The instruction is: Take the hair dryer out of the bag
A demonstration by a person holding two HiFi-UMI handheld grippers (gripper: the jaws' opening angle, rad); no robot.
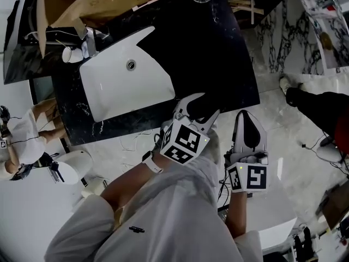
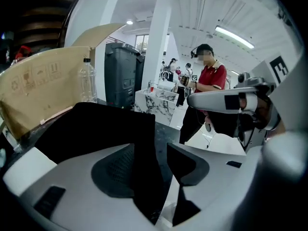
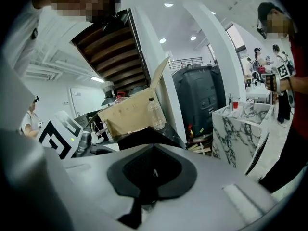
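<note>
Barely begun: the left gripper [image 1: 199,109] stands wide open, holding nothing, with a fold of the black bag [image 2: 96,129] between its jaws, unpinched. The right gripper [image 1: 246,119], just to its right, is closed on nothing. No hair dryer shows; presumably it lies inside the bag

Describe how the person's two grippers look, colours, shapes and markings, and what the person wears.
The left gripper and right gripper both have white, pointed jaws lined with dark grey textured pads. Each carries a white cube printed with black square markers. A white band circles the left wrist, and the person wears a pale top.
</note>
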